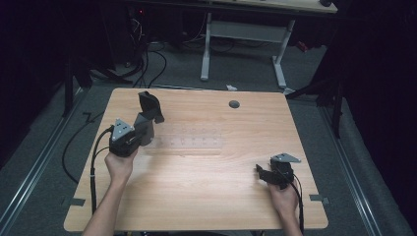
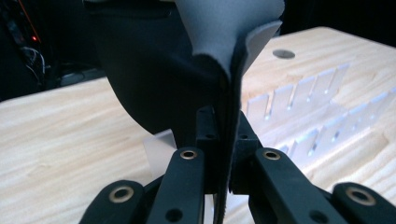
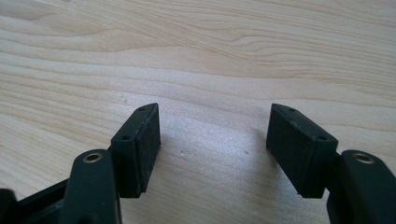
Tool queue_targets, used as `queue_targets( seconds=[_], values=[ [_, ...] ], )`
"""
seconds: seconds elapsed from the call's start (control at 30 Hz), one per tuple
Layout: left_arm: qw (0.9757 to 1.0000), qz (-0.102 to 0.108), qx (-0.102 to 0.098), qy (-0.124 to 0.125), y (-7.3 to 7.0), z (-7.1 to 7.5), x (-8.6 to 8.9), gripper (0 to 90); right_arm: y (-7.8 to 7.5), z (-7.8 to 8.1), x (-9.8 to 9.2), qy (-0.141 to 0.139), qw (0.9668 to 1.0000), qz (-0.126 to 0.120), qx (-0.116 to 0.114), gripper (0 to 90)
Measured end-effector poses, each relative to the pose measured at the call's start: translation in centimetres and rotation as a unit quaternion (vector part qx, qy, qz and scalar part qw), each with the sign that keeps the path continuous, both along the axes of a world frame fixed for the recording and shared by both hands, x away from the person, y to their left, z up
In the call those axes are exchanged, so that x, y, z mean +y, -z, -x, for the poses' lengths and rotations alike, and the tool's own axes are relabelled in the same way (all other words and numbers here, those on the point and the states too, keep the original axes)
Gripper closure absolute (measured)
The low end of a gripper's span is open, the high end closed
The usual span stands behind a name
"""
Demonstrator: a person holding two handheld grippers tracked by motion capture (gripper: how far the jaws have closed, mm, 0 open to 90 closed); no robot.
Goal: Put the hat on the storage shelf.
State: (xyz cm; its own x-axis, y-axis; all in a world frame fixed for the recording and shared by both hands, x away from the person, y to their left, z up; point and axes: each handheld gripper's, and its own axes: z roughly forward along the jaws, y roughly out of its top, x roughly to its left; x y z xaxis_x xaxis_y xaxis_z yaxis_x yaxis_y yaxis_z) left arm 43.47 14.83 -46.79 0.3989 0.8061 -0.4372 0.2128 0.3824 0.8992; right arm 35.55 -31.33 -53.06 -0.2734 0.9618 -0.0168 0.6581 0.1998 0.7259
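Wood table (image 1: 206,196), dark room | left gripper (image 1: 147,115) at 10 o'clock, jaws pinching dark pouch (image 1: 149,105), lifted beside clear rack (image 1: 189,140) | right gripper (image 1: 263,173) at 4 o'clock, jaws spread, idle | pouch picked up; placing it likely remains
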Motion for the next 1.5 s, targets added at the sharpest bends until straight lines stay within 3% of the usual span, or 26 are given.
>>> queue_targets(
  seconds=[0.13,0.3,0.53,0.73,0.83,0.93,1.4,1.5],
  values=[
    [0.9999,0.011,0.008,-0.001,0.2,0.2,0.1,85.5,0.0,0.0,0.0,0.000,1.0000,0.000,0.000,35.4],
    [0.9997,-0.001,0.025,-0.002,0.4,0.5,0.3,83.0,0.0,0.0,0.0,0.000,1.0000,0.000,0.000,35.3],
    [0.9993,0.005,0.037,-0.008,0.6,1.0,1.0,78.0,0.0,0.0,0.0,0.000,1.0000,0.000,0.000,35.3],
    [0.9987,0.013,0.045,-0.020,0.7,1.2,1.6,61.3,0.0,0.0,0.0,0.000,1.0000,0.000,0.000,35.3],
    [0.9979,0.021,0.059,-0.017,0.7,1.3,1.9,51.0,0.0,0.0,0.0,0.000,1.0000,0.000,0.000,35.3],
    [0.9978,0.031,0.055,-0.022,0.7,1.7,2.3,47.1,0.0,0.0,0.0,0.000,1.0000,0.000,0.000,35.3],
    [0.9979,0.008,0.062,-0.017,1.4,3.3,3.1,41.7,0.0,0.0,0.0,0.000,1.0000,-0.001,0.000,35.3],
    [0.9976,0.012,0.066,-0.016,1.5,3.7,3.3,41.1,0.0,0.0,0.0,0.000,1.0000,0.000,0.000,35.3]
  ],
)
